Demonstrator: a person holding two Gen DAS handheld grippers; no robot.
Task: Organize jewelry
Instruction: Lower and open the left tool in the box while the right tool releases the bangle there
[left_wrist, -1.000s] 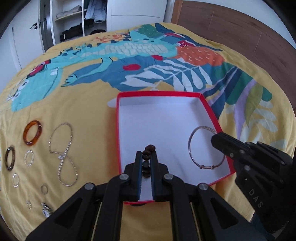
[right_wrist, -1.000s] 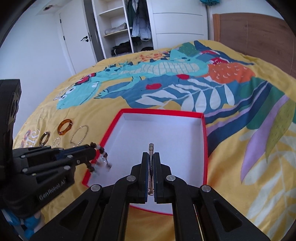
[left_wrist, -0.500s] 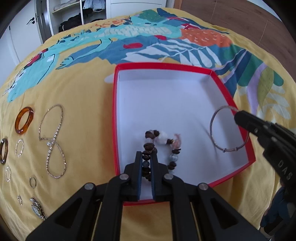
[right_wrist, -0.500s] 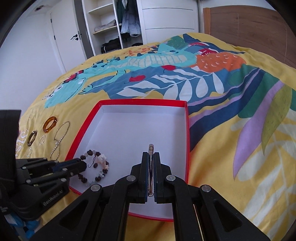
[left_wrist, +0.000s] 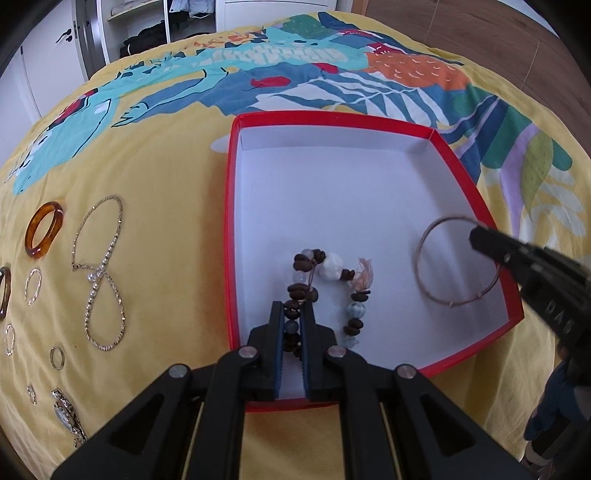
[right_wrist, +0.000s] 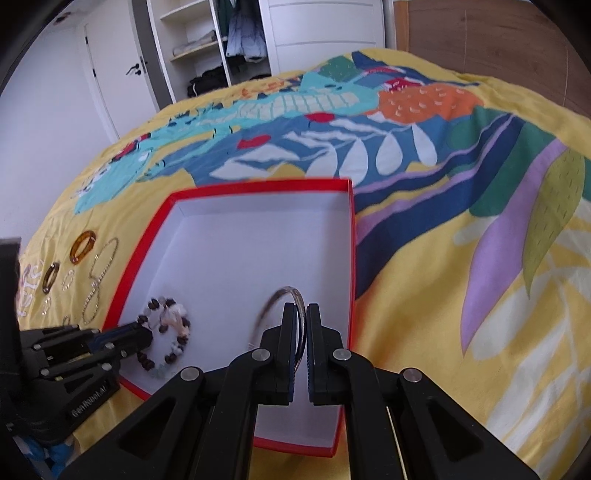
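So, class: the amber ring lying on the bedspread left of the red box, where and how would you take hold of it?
The amber ring lies flat on the bedspread. Come from above, one finger inside the hole, one outside, pinching its band.

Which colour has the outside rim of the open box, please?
Red rim, white inside; the left wrist view shows it best.

left gripper (right_wrist: 146, 334) body: "GenRobot.AI" | right gripper (left_wrist: 476, 236) body: "DAS"
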